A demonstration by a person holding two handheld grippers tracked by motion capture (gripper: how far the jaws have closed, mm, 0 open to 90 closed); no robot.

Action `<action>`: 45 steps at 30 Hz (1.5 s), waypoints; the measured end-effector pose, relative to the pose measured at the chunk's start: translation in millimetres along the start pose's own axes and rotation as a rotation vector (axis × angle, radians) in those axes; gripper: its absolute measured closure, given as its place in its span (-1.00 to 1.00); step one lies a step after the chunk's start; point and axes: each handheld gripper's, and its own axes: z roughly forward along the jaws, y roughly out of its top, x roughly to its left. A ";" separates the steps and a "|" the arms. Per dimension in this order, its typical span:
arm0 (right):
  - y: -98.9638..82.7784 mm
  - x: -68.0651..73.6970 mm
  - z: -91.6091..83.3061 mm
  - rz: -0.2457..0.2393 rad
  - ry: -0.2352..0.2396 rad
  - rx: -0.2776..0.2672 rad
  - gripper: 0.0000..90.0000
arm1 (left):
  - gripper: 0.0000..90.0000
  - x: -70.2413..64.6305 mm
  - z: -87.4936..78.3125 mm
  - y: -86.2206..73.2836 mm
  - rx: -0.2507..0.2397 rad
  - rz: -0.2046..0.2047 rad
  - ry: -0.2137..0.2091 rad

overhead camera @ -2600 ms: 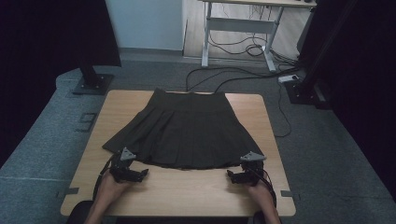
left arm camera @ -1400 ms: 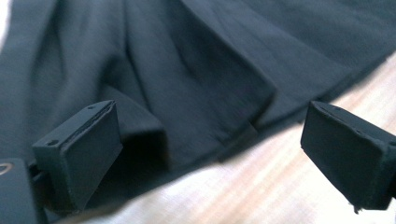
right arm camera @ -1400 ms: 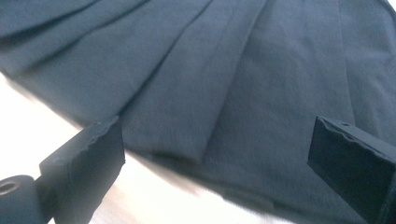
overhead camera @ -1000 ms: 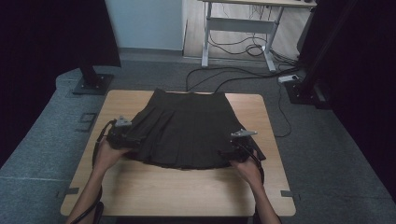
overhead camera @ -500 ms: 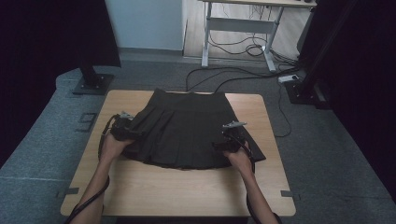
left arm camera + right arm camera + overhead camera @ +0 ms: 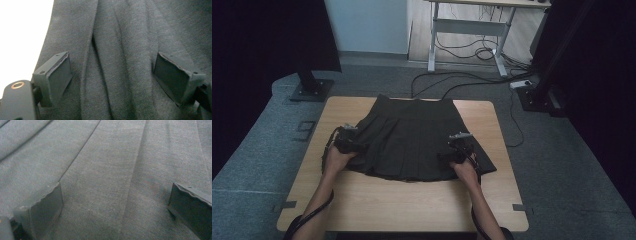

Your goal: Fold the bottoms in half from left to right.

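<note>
Both grippers, left (image 6: 346,142) and right (image 6: 456,148), now off the hem, at the skirt's (image 6: 409,137) sides. Right jaws just opened wide, left gaping; cloth between fingers (image 6: 56,75), ungripped. Side fold looks next.

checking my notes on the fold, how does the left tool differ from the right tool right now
The left tool sits at the skirt's left edge, with table showing beside its jaws in the left gripper view; the right tool sits inside the skirt's right edge, over cloth alone. Bunched pleats lie between the left tool's jaws; flat cloth lies between the right tool's. The right tool's jaws have just been opening. Both are open, neither pinching cloth.
</note>
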 end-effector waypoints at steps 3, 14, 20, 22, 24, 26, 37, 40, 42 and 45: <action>-1.4 0.1 -0.2 -0.007 0.000 -0.007 -1.00 | -0.68 -2.7 -0.1 -2.4 -0.013 -0.002 0.006; -10.3 2.5 -5.0 -0.026 0.001 -0.018 -1.00 | -0.67 -20.0 -6.8 -17.6 -0.059 -0.018 0.038; -19.3 4.1 -13.1 -0.029 0.003 -0.018 -1.00 | -0.66 -33.1 -15.1 -28.0 -0.059 -0.013 0.034; -23.0 4.7 -16.7 -0.027 0.005 -0.016 -1.00 | -0.66 -37.1 -18.1 -31.7 -0.059 -0.008 0.030; -27.5 5.7 -20.8 -0.029 0.004 -0.017 -1.00 | -0.66 -41.3 -21.2 -35.6 -0.059 -0.005 0.027; -32.3 7.2 -25.3 -0.028 0.005 -0.016 -1.00 | -0.66 -45.7 -24.7 -39.8 -0.057 -0.001 0.022; -62.8 17.7 -53.7 -0.037 0.014 -0.014 -1.00 | -0.66 -72.6 -48.6 -68.1 -0.049 0.029 -0.008; -71.1 21.3 -61.5 -0.040 0.016 -0.013 -1.00 | -0.66 -79.0 -55.6 -76.0 -0.044 0.036 -0.013; -76.4 23.8 -66.4 -0.041 0.018 -0.013 -1.00 | -0.66 -83.6 -60.1 -81.4 -0.043 0.037 -0.015; -84.2 26.5 -73.5 -0.045 0.022 -0.014 -1.00 | -0.67 -91.2 -67.5 -90.6 -0.044 0.042 -0.016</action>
